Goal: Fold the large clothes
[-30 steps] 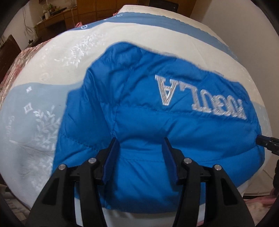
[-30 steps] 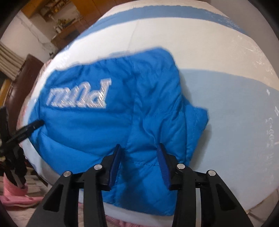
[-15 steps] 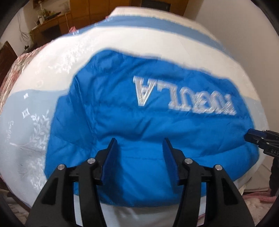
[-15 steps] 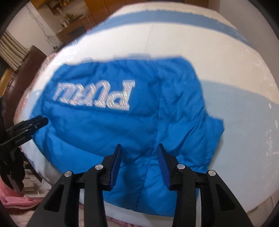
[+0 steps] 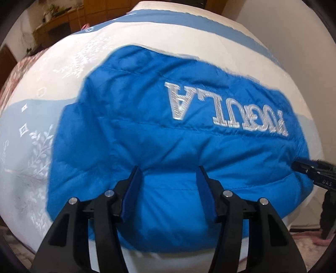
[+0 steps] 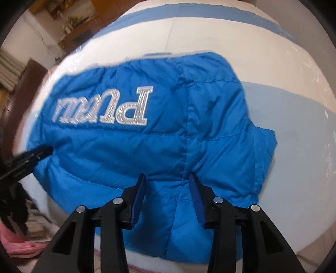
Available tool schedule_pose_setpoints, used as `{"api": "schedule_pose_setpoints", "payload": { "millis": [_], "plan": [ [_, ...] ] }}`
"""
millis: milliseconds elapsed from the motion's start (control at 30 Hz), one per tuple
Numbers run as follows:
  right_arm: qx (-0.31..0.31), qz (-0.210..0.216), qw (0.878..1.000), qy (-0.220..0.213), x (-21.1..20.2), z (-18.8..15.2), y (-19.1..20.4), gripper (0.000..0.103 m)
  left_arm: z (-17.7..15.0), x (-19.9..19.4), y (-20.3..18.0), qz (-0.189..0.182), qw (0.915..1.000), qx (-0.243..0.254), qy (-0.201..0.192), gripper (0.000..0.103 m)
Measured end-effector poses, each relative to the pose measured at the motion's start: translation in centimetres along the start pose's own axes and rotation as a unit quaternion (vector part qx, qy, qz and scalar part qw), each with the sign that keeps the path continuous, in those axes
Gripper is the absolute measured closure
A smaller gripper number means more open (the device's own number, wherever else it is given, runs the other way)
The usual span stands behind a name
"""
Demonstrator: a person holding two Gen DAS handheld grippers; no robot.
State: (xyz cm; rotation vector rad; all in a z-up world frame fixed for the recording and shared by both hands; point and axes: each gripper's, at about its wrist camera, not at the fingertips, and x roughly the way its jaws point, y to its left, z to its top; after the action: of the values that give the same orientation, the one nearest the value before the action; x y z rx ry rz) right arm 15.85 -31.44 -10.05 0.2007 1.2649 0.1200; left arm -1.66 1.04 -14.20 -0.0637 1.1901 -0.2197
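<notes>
A bright blue puffer jacket (image 5: pixel 168 151) with silver embroidered letters lies folded on a bed, its near edge hanging over the bed's front edge. It also shows in the right wrist view (image 6: pixel 151 147). My left gripper (image 5: pixel 169 174) is open, fingers hovering over the jacket's near left part. My right gripper (image 6: pixel 167 180) is open over the jacket's near right part, by a vertical seam. Each gripper's tip shows at the edge of the other view: the right gripper (image 5: pixel 310 168) and the left gripper (image 6: pixel 31 157).
The bed cover (image 5: pixel 63 67) is white with light blue bands and a leaf pattern. A wall (image 5: pixel 294 31) stands close on the right. Wooden furniture (image 5: pixel 58 19) stands at the back left. Pink fabric (image 6: pixel 16 245) lies on the floor below the bed.
Both grippers have drawn back slightly toward the jacket's near edge and stayed open. The jacket has not moved on the bed.
</notes>
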Motion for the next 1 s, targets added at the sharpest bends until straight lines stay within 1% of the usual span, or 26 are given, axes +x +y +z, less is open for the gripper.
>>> {"api": "schedule_pose_setpoints", "payload": {
  "millis": [33,100,133,200,267,300,367,400,467,533,567,600,633,700,733,767,800,867,900,967,1000],
  "plan": [
    [0.008,0.005,1.0,-0.009,-0.8,0.0,-0.5,0.059,0.4,-0.7,0.7,0.003,0.9999,-0.006,-0.008,0.047],
    [0.02,-0.001,0.999,-0.025,-2.4,-0.1,-1.9,0.058,0.8,-2.8,3.1,0.021,0.9989,-0.026,-0.033,0.036],
    [0.028,-0.007,0.999,-0.031,-3.0,-0.2,-2.7,0.056,1.0,-3.3,4.0,0.022,0.9984,-0.034,-0.039,0.033],
    [0.039,-0.011,0.999,-0.032,-3.8,-0.4,-3.7,0.055,1.1,-3.9,6.9,0.022,0.9974,-0.057,-0.039,0.032],
    [0.051,-0.014,0.998,-0.028,-3.7,-0.7,-4.8,0.055,1.2,-3.6,8.8,0.025,0.9967,-0.07,-0.032,0.031],
    [0.053,-0.018,0.998,-0.026,-3.8,-1.3,-4.5,0.055,1.2,-3.2,10.0,0.014,0.9964,-0.079,-0.028,0.03],
    [0.061,-0.024,0.998,-0.019,-3.3,-1.3,-5.0,0.055,1.4,-2.2,11.3,-0.01,0.9954,-0.094,-0.019,0.028],
    [0.064,-0.023,0.998,-0.015,-3.3,-1.2,-5.6,0.055,1.4,-1.5,12.1,-0.034,0.9941,-0.102,-0.011,0.028],
    [0.069,-0.025,0.997,-0.008,-2.7,-1.4,-5.8,0.055,1.5,-0.4,12.7,-0.058,0.9921,-0.111,-0.004,0.027],
    [0.07,-0.029,0.997,-0.001,-2.1,-1.4,-6.0,0.055,1.6,0.8,13.1,-0.092,0.9895,-0.112,0.003,0.024],
    [0.074,-0.026,0.997,0.003,-1.8,-1.4,-6.1,0.055,1.7,1.7,13.2,-0.101,0.9883,-0.113,0.01,0.022],
    [0.078,-0.024,0.997,0.005,-1.7,-1.6,-6.3,0.054,1.7,2.6,13.3,-0.106,0.9873,-0.117,0.018,0.017],
    [0.08,-0.022,0.997,0.005,-1.6,-1.6,-6.4,0.054,1.8,3.3,13.5,-0.112,0.9861,-0.12,0.022,0.016],
    [0.082,-0.022,0.996,0.005,-1.3,-1.7,-6.5,0.053,1.9,4.5,14.2,-0.14,0.9796,-0.142,0.022,0.014],
    [0.086,-0.021,0.996,0.007,-1.1,-1.7,-6.6,0.052,2.0,4.6,14.3,-0.142,0.979,-0.145,0.016,0.015],
    [0.091,-0.02,0.996,0.009,-0.9,-1.7,-6.6,0.052,2.2,4.6,14.2,-0.14,0.9799,-0.141,0.013,0.019],
    [0.094,-0.018,0.995,0.01,-0.9,-1.8,-6.7,0.052,2.2,4.3,13.9,-0.14,0.981,-0.135,0.008,0.034],
    [0.102,-0.016,0.995,0.012,-0.8,-1.8,-7.0,0.052,2.4,3.5,13.4,-0.167,0.9767,-0.134,0.005,0.061],
    [0.104,-0.016,0.994,0.014,-0.8,-1.8,-7.1,0.052,2.4,2.7,12.9,-0.159,0.9784,-0.132,0.001,0.07],
    [0.104,-0.021,0.994,0.016,-0.8,-1.8,-7.0,0.052,2.3,1.4,12.2,-0.153,0.9808,-0.12,-0.013,0.074],
    [0.104,-0.025,0.994,0.018,-0.7,-1.8,-7.0,0.052,2.3,1.0,11.9,-0.151,0.9815,-0.117,-0.018,0.075]
  ]
}}
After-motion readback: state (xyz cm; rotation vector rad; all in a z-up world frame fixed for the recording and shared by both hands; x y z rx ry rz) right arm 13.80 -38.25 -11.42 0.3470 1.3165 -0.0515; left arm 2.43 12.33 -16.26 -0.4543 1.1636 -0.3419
